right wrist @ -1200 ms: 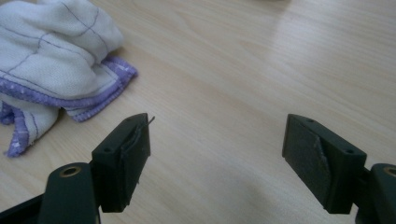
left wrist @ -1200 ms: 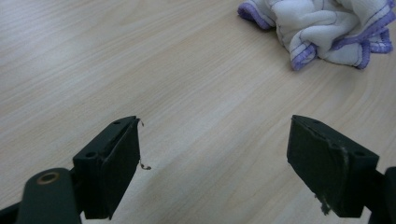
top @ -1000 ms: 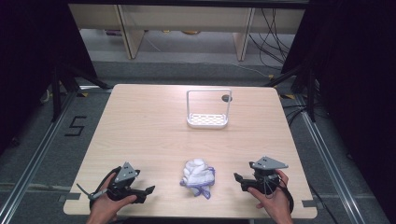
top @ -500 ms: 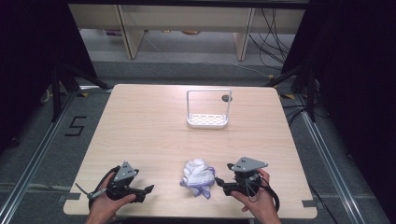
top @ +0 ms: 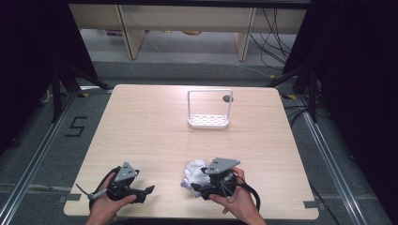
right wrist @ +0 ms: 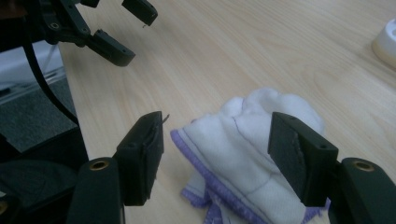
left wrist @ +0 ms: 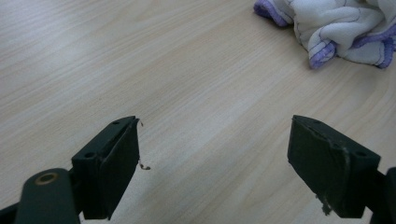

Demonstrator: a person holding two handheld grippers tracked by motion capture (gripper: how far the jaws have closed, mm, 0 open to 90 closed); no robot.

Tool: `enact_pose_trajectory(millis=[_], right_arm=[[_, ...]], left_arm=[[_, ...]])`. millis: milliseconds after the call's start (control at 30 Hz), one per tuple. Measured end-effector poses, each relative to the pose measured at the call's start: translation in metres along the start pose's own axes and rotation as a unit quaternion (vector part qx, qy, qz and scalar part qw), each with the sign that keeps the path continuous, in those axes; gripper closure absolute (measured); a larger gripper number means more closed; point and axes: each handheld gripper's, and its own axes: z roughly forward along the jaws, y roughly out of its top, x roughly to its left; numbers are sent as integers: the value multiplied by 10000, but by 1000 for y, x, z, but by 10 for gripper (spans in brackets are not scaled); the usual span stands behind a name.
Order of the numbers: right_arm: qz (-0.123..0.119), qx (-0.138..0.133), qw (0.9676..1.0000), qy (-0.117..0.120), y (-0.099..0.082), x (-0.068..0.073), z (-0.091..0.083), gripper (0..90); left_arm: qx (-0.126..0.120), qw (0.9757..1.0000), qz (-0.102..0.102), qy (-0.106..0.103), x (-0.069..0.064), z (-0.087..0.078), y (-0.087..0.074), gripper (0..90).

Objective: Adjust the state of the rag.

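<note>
A crumpled white cloth with purple trim (top: 193,169) lies near the table's front edge, right of centre. My right gripper (top: 196,185) points left at it. In the right gripper view the cloth (right wrist: 243,140) sits low between the jaws of the right gripper (right wrist: 217,154). The jaws have just been closing and the pads do not press on the cloth; a gap shows at the left pad. My left gripper (top: 146,191) rests at the front left, open, with bare wood between its jaws (left wrist: 215,154). The cloth (left wrist: 345,28) lies ahead of it to the right.
A white wire-framed rack (top: 209,111) stands on the far middle of the wooden table (top: 150,126); its base corner (right wrist: 385,42) shows in the right gripper view. The left gripper (right wrist: 126,32) appears there beyond the cloth. Dark floor surrounds the table.
My right gripper has moved left from the front right corner up to the cloth, and its jaws have narrowed around it. The left gripper and the cloth have stayed put.
</note>
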Motion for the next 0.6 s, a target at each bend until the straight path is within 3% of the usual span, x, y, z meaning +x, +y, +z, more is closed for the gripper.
enact_pose_trajectory(millis=[300,333,433,467,500,600], right_arm=[[-468,396,9981,-74,11,14,31,373],[-527,459,9972,-252,9,14,37,374],[-609,574,9958,-362,7,14,42,409],[-784,675,9933,-508,5,12,45,498],[-866,672,9928,-477,5,10,46,562],[-868,608,9932,-480,4,2,42,722]], left_arm=[[20,10000,11,5,0,0,0,164],[25,10000,20,2,0,0,0,164],[29,10000,19,10,0,0,0,164],[22,10000,9,-11,-1,0,0,164],[22,10000,9,-11,-1,0,0,164],[63,10000,44,-32,0,1,0,164]])
